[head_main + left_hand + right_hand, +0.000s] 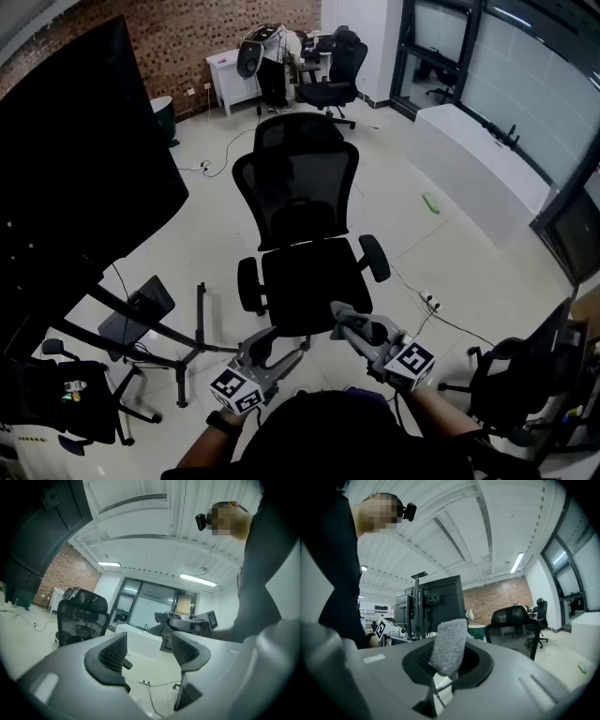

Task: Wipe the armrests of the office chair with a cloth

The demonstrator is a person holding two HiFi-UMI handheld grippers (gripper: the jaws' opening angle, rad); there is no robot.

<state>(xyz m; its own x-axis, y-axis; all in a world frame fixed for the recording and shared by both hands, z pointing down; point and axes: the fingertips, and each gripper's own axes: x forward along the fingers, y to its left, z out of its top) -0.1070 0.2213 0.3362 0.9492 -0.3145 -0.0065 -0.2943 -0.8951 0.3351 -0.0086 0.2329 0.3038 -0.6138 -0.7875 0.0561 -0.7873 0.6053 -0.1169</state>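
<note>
**Two armrests, one cloth, no contact yet**

Pinches the cloth (450, 644) in the right gripper (361, 330), jaws clenched on a grey fold, just short of the office chair (305, 234) seat front. Holds the left gripper (149, 651) beside it, jaws apart and bare. Looks light, limp and fluffy: likely to drape and bunch rather than slip, so best kept gripped by a thick fold, with a loose pad trailing. Shows the armrests (249, 284) as narrow black pads flanking the seat, probably firm. Around the chair, pale glossy floor (422, 253) with cables; beyond it, a brick wall (202, 37); at its right in the head view, a white counter (469, 159); at its left, a big black screen (84, 159).
</note>
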